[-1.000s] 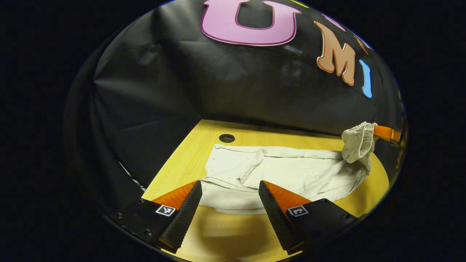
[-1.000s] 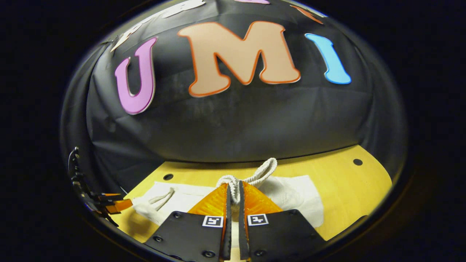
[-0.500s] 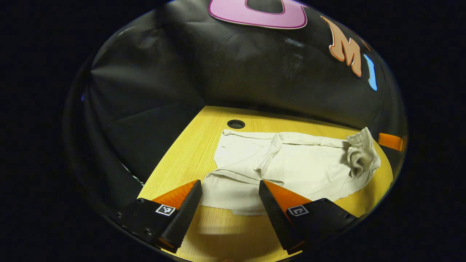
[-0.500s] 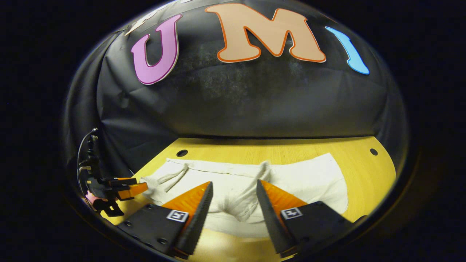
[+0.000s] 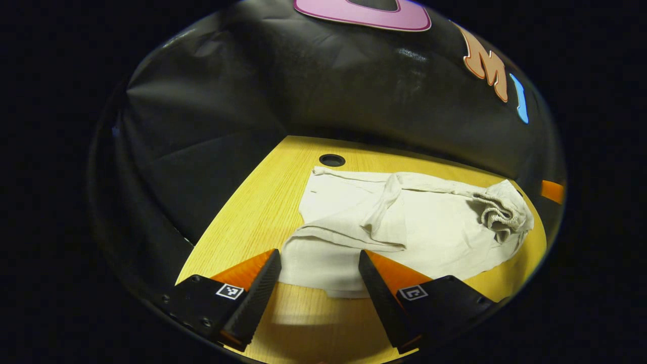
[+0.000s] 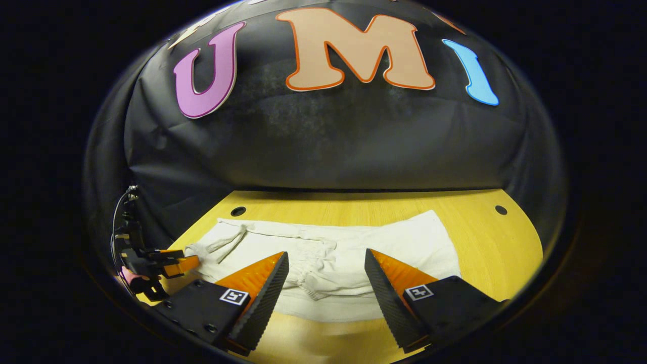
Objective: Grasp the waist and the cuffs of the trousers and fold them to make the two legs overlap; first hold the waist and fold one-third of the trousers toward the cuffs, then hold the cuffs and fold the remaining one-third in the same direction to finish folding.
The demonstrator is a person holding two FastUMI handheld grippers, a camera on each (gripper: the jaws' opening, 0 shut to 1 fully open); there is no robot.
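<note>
The soft cream-white cloth trousers (image 5: 434, 237) lie on the yellow wooden desk (image 5: 252, 222). They are partly folded and look rumpled, with long creases running across them. In the left gripper view a loose flap of cloth (image 5: 386, 217) sits on top near the middle, and a bunched, ribbed end (image 5: 505, 210) is heaped up at the far right. In the right gripper view the trousers (image 6: 419, 242) stretch from left to right across the desk (image 6: 500, 242), with a wrinkled, gathered patch (image 6: 313, 258) near the middle and a thin strip of cloth (image 6: 227, 240) at the left end.

The left tongs (image 5: 319, 275) are spread wide and hold nothing. The near edge of the trousers lies just past their tips, in the gap between the two fingers. The right tongs (image 6: 326, 275) are spread wide too, also holding nothing. The wrinkled middle of the trousers lies between and just beyond their tips.

In the right gripper view the left tongs (image 6: 187, 264) show at the far left, by the left end of the trousers. A round dark hole (image 5: 332, 161) in the desk sits just past the far left corner of the trousers
</note>
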